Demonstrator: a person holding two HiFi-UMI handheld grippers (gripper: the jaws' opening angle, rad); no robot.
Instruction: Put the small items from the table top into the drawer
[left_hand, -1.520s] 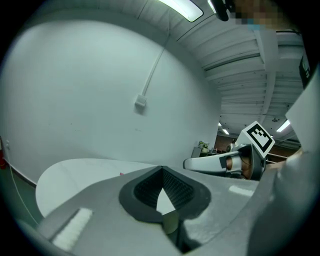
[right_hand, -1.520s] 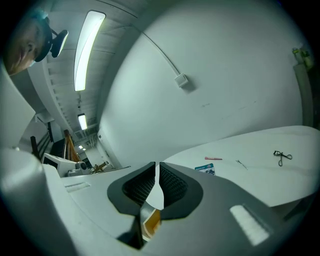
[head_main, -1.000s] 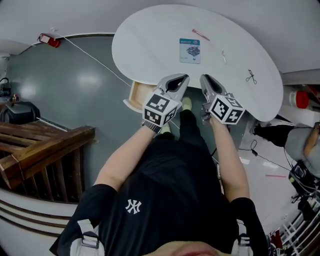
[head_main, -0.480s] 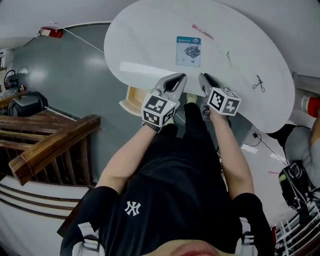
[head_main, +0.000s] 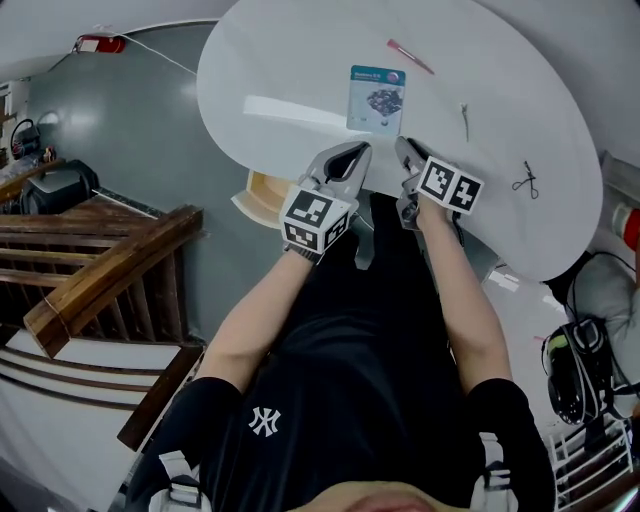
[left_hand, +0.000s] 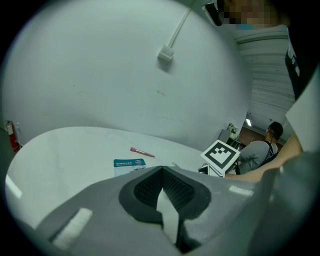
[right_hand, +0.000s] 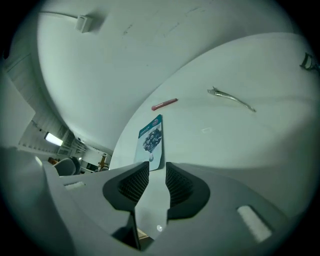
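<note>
Counter (head_main: 290, 70): white, smooth, faint sheen. Drawer (head_main: 262, 192): pale bare wood. Card (head_main: 376, 98): glossy printed paper. Left tool (head_main: 360, 150), right tool (head_main: 403, 148): matt grey plastic, black ribbed pads (right_hand: 134, 183). Floor (head_main: 130, 130): glossy grey.

- Even, fairly bright indoor light from overhead; no hard shadows.
- Head view: pale glare streak on the white surface (head_main: 290, 108), left of centre; faint sheen on the floor (head_main: 120, 110) at left.
- Strong fisheye bending at all edges; both gripper views ringed by black vignette.
- Left gripper (left_hand: 160, 172) and right gripper (right_hand: 152, 167) look soft up close; the far surface is sharper.
</note>
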